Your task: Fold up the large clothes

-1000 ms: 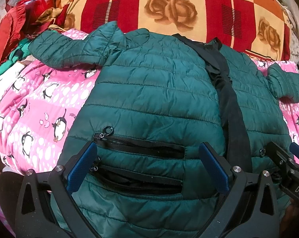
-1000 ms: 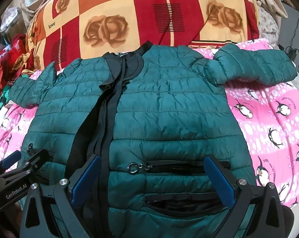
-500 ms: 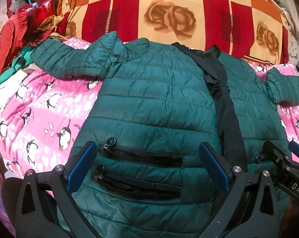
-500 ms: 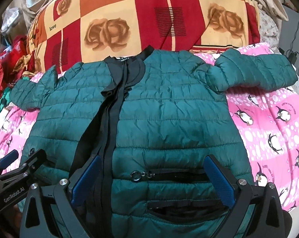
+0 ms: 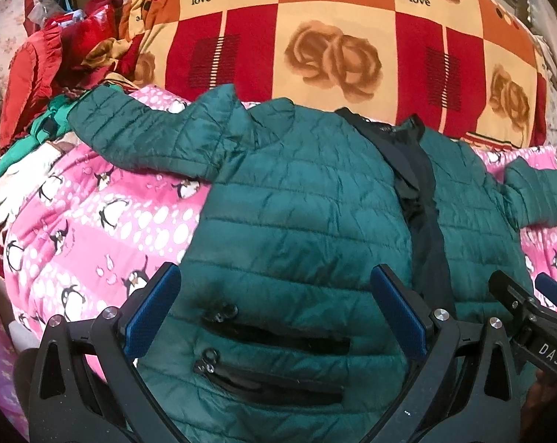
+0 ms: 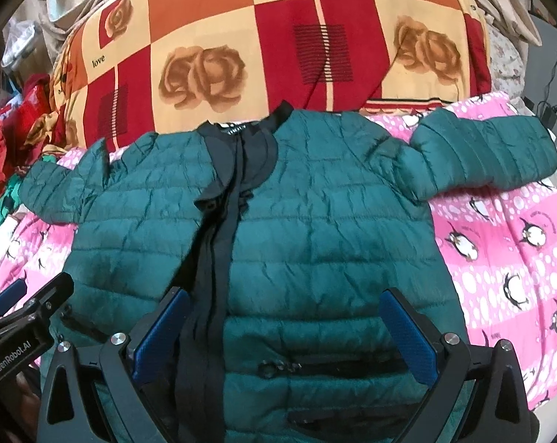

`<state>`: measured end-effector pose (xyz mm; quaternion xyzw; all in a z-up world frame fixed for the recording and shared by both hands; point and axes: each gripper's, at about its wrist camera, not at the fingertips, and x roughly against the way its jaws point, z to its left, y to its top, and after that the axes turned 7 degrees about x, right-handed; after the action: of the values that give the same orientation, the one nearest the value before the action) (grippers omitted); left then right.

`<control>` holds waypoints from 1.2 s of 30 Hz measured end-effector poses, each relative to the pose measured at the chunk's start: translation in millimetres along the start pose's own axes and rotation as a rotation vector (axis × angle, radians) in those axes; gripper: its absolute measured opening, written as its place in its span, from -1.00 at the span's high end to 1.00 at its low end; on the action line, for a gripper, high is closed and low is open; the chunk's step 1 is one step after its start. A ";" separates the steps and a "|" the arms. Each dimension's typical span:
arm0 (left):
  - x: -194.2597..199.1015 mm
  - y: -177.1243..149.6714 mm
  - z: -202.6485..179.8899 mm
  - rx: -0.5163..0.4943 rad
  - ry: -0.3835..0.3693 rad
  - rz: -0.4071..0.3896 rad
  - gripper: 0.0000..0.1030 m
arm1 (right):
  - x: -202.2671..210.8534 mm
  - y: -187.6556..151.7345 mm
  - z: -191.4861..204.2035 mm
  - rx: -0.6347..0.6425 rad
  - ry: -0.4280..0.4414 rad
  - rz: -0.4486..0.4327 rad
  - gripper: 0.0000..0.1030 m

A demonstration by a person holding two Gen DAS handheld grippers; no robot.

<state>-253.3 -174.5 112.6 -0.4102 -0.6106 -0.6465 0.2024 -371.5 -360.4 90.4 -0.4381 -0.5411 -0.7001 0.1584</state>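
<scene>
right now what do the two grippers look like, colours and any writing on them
Both match: the left gripper and right gripper have black angular frames with triangular cut-outs and silver round bolt heads. Their fingers carry flat blue textured pads. White lettering shows on the sides: "GenRobot.AI" on the left gripper seen from the right wrist view, "DAS" on the right one seen from the left. No cables or sleeves visible.

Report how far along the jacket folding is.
Done: the jacket lies spread front up on the pink blanket, both sleeves out to the sides, black zipper strip down the middle.
In hand: nothing gripped; the left gripper and right gripper are open over the hem, by the pockets.
Left: every fold. The left sleeve and right sleeve are unfolded, the body not doubled over.
</scene>
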 end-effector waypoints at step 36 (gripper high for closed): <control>-82.6 137.1 185.8 0.334 0.221 -0.076 -0.99 | -54.5 41.3 21.7 0.035 0.038 0.032 -1.00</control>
<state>-48.1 -40.4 118.6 -0.2742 -0.6983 -0.5845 0.3090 -302.4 -369.8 73.8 -0.4307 -0.5430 -0.6960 0.1876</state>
